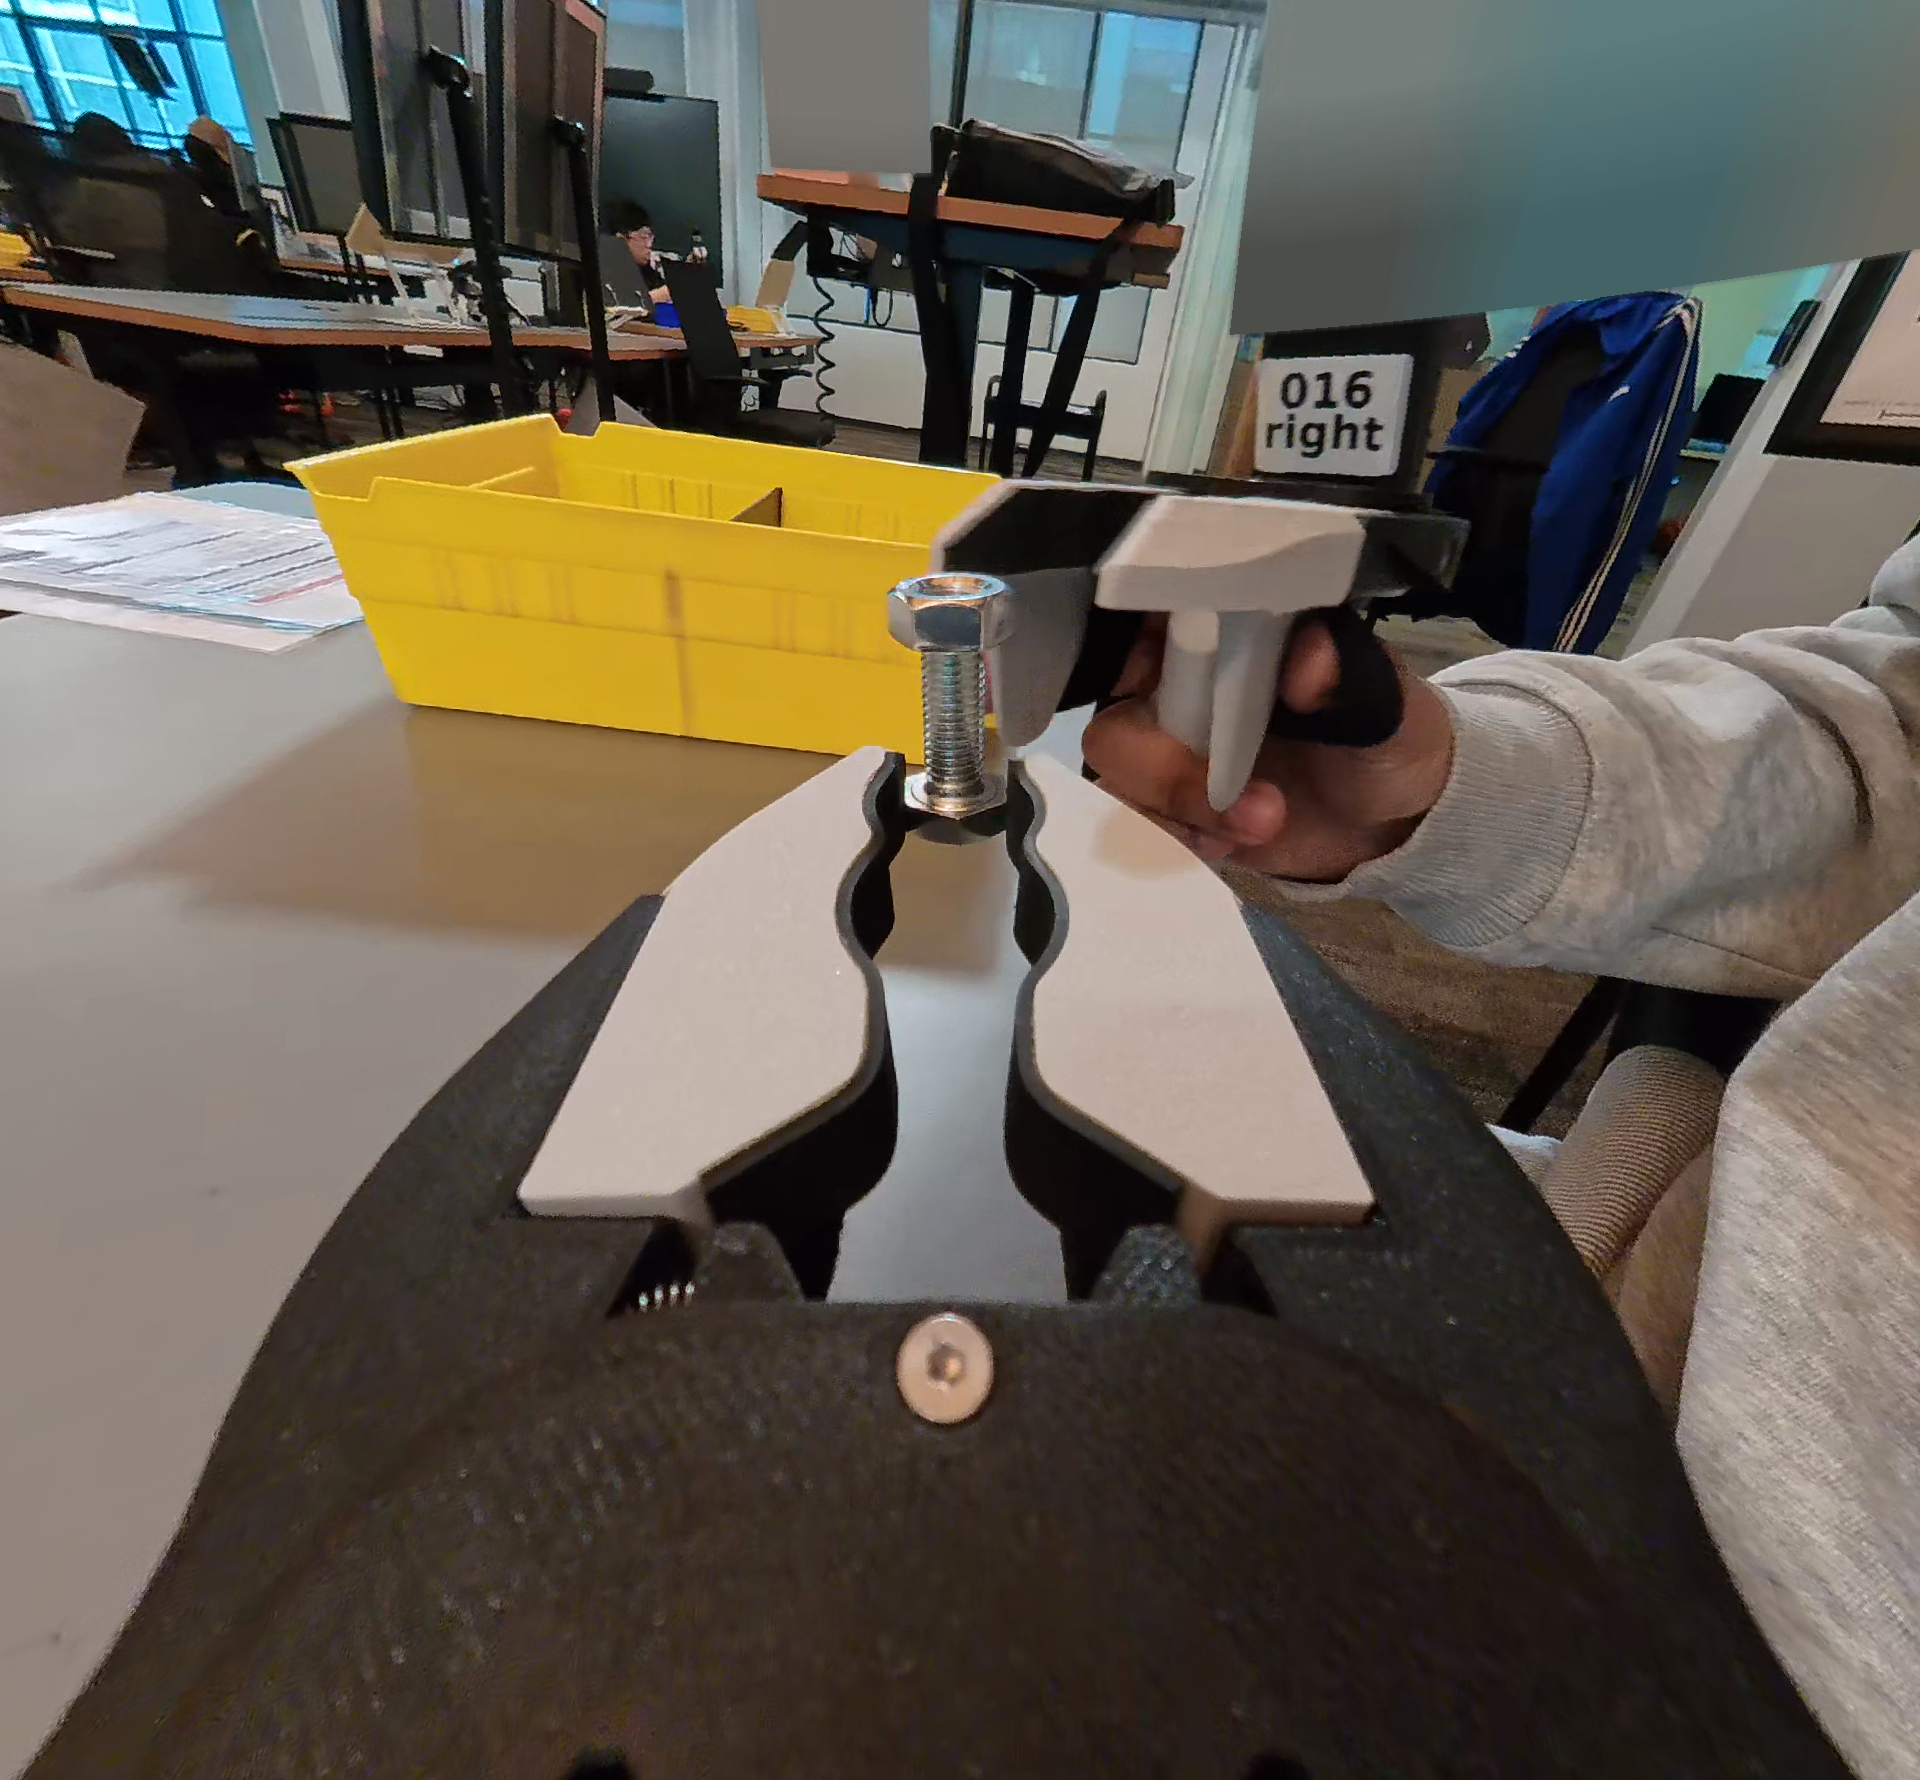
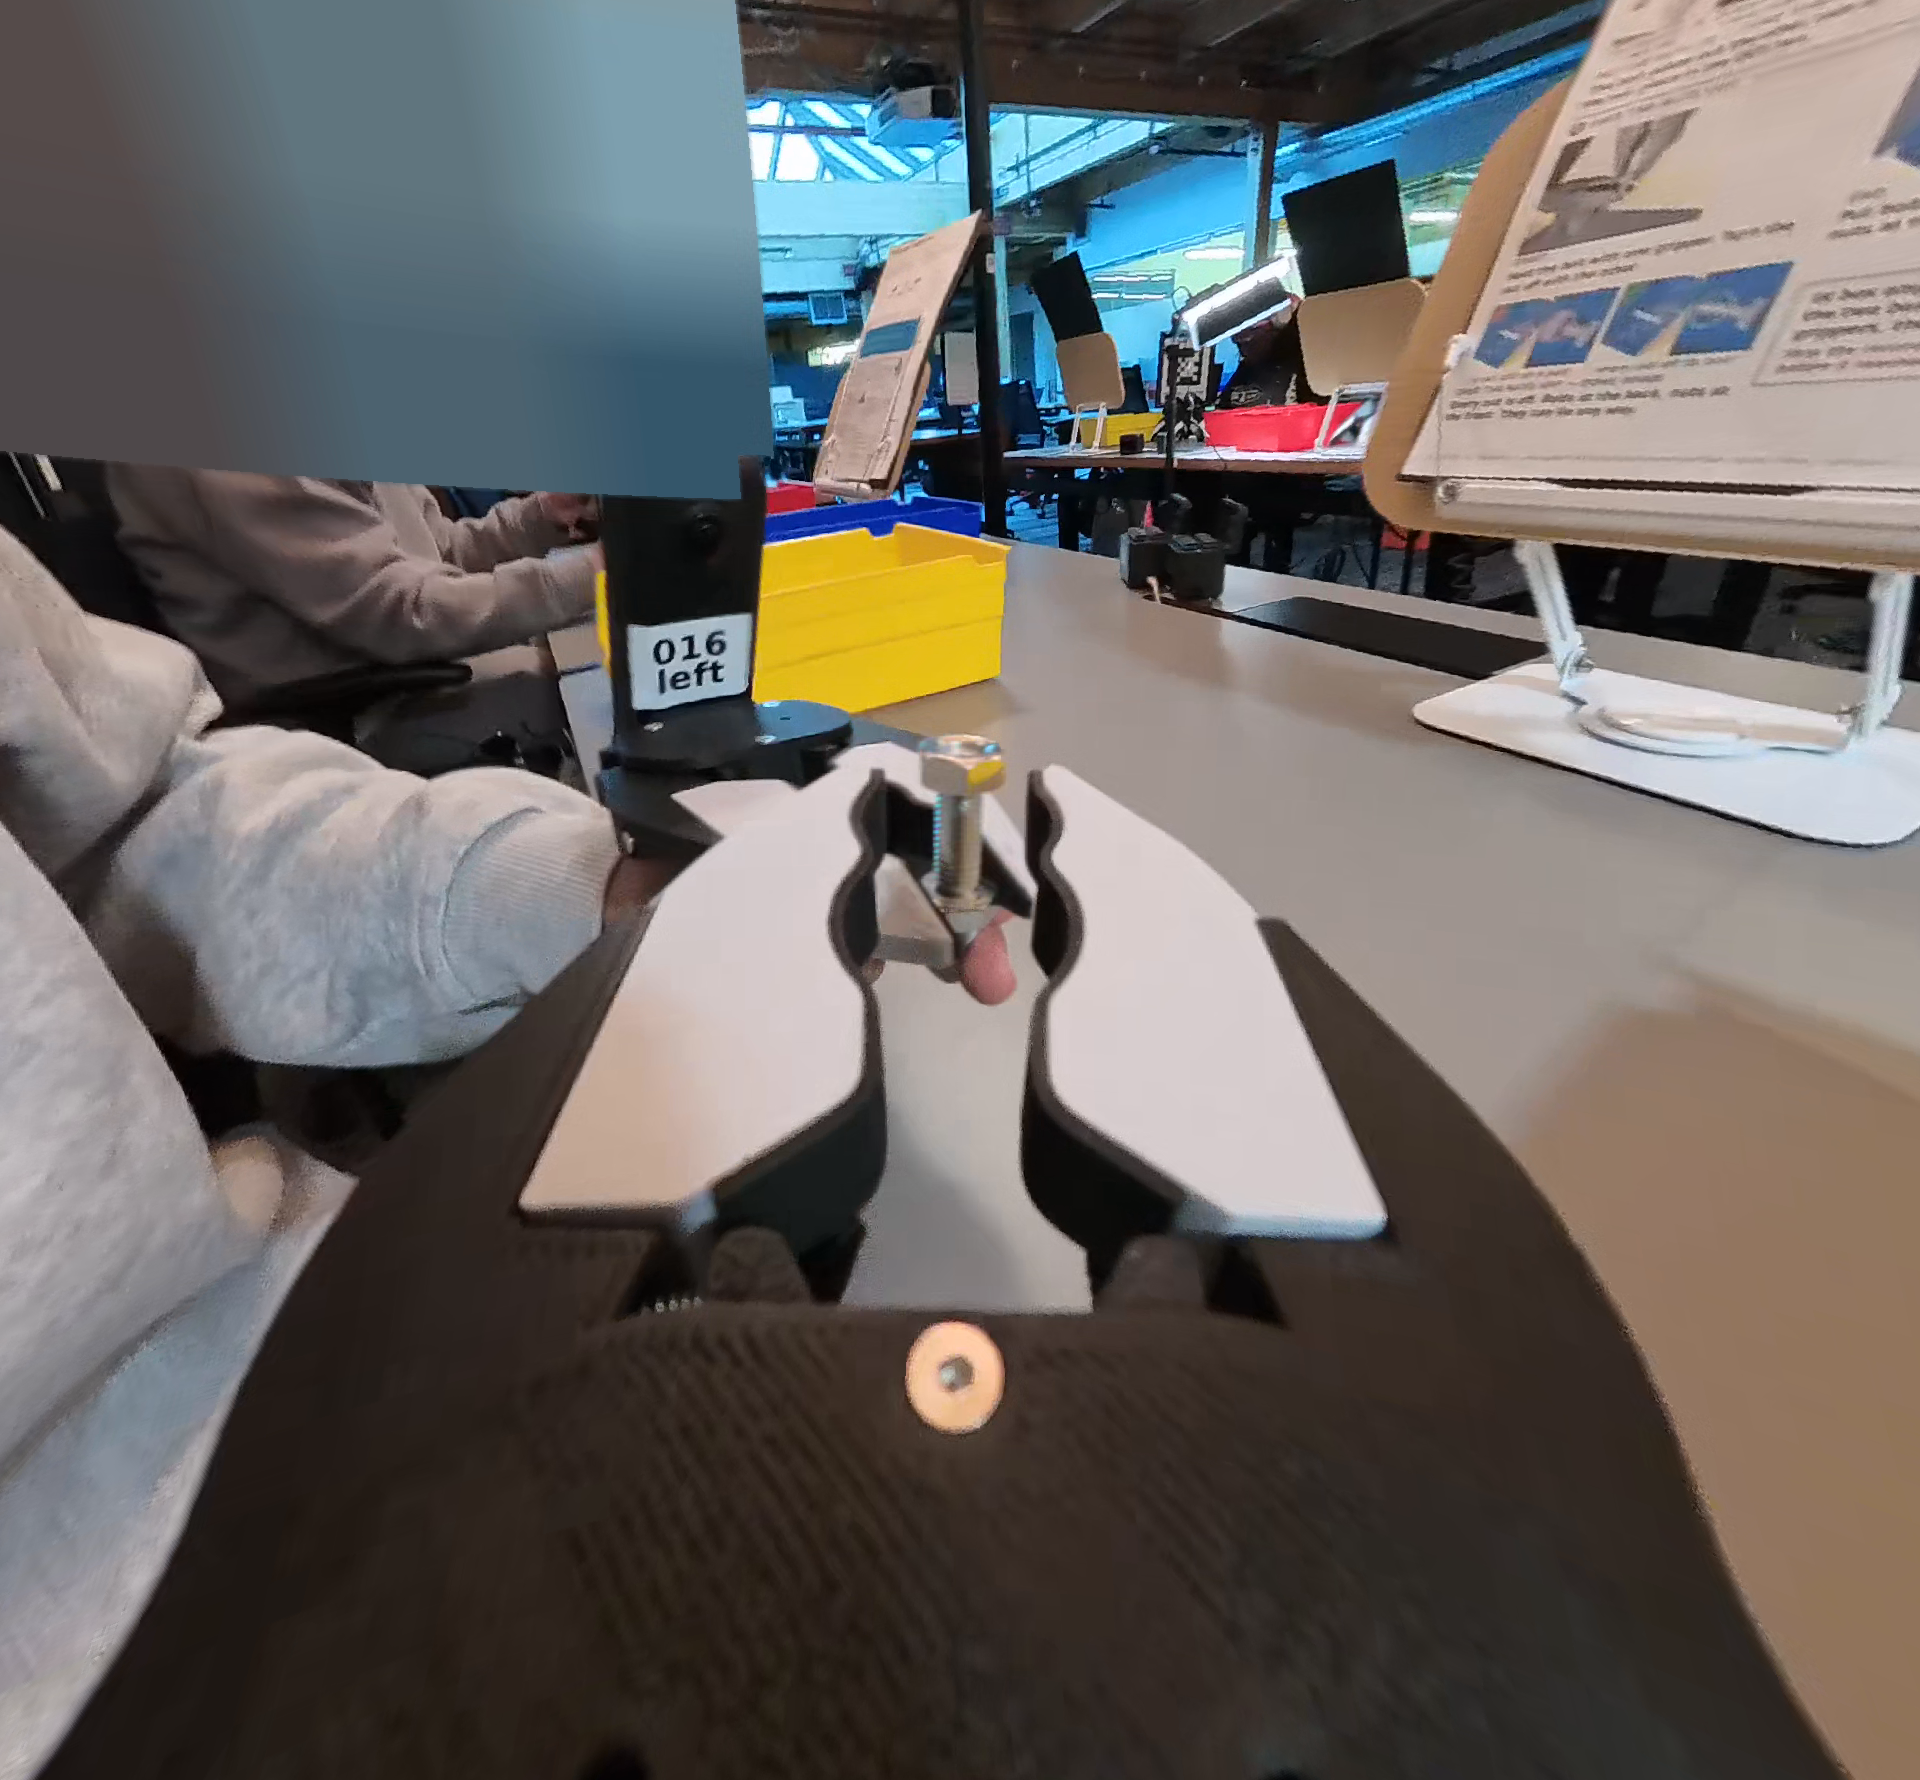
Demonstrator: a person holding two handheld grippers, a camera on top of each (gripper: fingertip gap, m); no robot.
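Left hand-held gripper (image 1: 951,795) clamps the nut (image 1: 951,792); right hand-held gripper (image 2: 951,795) open around the bolt (image 2: 961,821). We judge it rigid, slippery; grip the hex head.

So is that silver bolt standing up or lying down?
Standing up. The bolt has its hex head on top and thread vertical, with the nut at its lower end held between the left gripper fingers.

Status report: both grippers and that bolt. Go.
Left gripper shut on the nut at the upright bolt's lower end. Right gripper open, fingers either side of bolt head. Yellow bin behind, apart.
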